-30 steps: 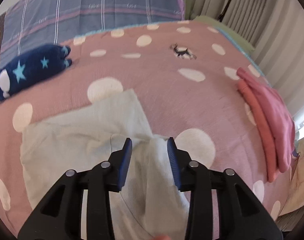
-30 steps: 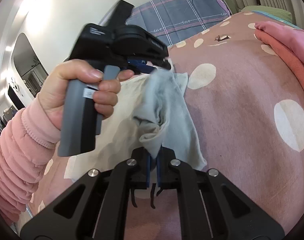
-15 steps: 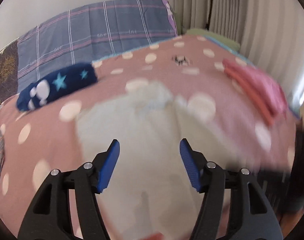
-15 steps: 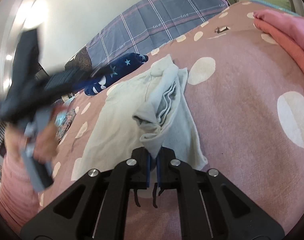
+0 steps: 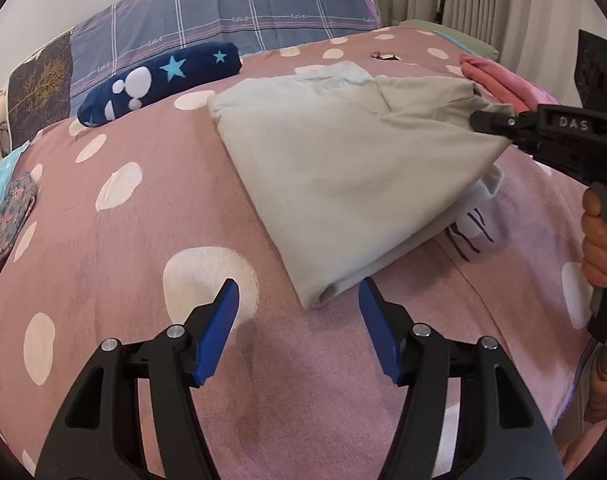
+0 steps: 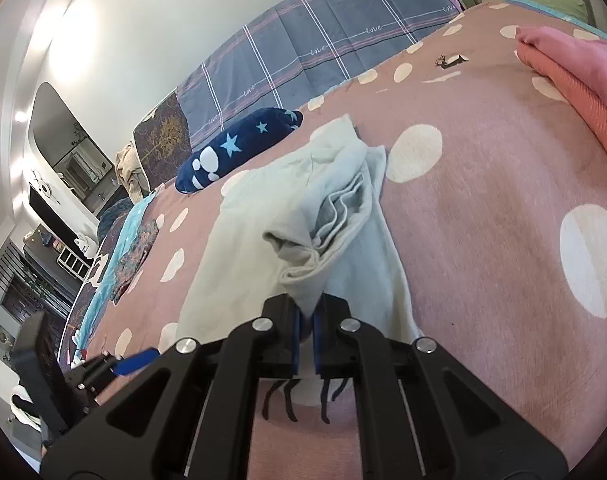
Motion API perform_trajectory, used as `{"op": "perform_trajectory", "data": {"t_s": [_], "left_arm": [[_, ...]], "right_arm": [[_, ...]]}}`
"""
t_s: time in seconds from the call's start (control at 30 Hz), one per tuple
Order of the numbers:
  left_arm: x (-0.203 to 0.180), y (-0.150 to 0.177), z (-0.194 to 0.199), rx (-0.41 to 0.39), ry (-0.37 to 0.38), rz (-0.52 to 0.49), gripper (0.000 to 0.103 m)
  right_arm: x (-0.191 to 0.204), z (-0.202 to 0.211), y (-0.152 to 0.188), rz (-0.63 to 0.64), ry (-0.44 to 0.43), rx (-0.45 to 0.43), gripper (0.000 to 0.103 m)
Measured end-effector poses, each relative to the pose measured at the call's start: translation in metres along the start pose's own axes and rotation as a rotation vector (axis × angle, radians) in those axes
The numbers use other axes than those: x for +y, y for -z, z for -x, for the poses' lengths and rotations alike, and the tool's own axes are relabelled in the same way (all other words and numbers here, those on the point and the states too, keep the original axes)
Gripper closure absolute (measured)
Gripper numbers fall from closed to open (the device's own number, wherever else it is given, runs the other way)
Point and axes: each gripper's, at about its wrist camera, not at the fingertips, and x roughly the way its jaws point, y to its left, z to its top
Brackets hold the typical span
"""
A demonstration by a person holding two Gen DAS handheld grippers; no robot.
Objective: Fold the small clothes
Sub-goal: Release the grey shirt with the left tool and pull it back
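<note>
the left gripper (image 5: 297, 312) sits at the bottom centre of its own view with its blue pads (image 5: 219, 328) spread wide and nothing between them, hovering over the pink dotted bedspread (image 5: 103, 264) just short of the near corner of the pale green garment (image 5: 343, 168). the right gripper (image 6: 306, 334), at the bottom centre of its view, is clamped tight on a bunched edge of that garment, lifting the fold. the garment lies across the middle of the bed, with a navy star-print roll (image 5: 159, 80) at upper left and pink folded clothes (image 5: 499, 80) at upper right.
</note>
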Motion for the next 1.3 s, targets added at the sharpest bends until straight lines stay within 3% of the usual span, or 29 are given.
{"op": "perform_trajectory", "data": {"t_s": [0.1,0.27,0.57,0.87,1.0,1.13,1.2,1.3], "left_arm": [[-0.003,-0.003,-0.005,-0.012,-0.026,-0.003,0.04],[-0.003,-0.003,-0.018,0.011,-0.193,-0.017,0.037],[0.004,0.008,-0.01,0.005,-0.177,-0.005,0.035],[0.019,0.015,-0.001,-0.002,-0.077,0.051,0.035],[0.025,0.01,0.021,-0.063,0.018,0.096,0.035],[0.02,-0.007,0.033,-0.142,0.108,0.12,0.037],[0.014,-0.014,0.027,-0.155,0.131,0.121,0.043],[0.006,-0.019,0.006,-0.119,0.151,0.135,0.047]], "right_arm": [[0.002,0.0,-0.002,-0.009,-0.003,-0.001,0.098],[0.001,0.003,-0.004,-0.043,-0.02,-0.002,0.099],[-0.036,-0.011,0.008,-0.188,-0.016,0.101,0.099],[-0.043,-0.001,0.015,-0.206,-0.001,0.102,0.094],[-0.05,0.009,0.02,-0.248,0.035,0.086,0.093],[-0.025,0.029,0.014,-0.135,0.075,-0.017,0.093],[-0.007,0.034,0.01,-0.045,0.072,-0.076,0.093],[0.012,0.03,0.008,0.04,-0.012,-0.091,0.093]]}}
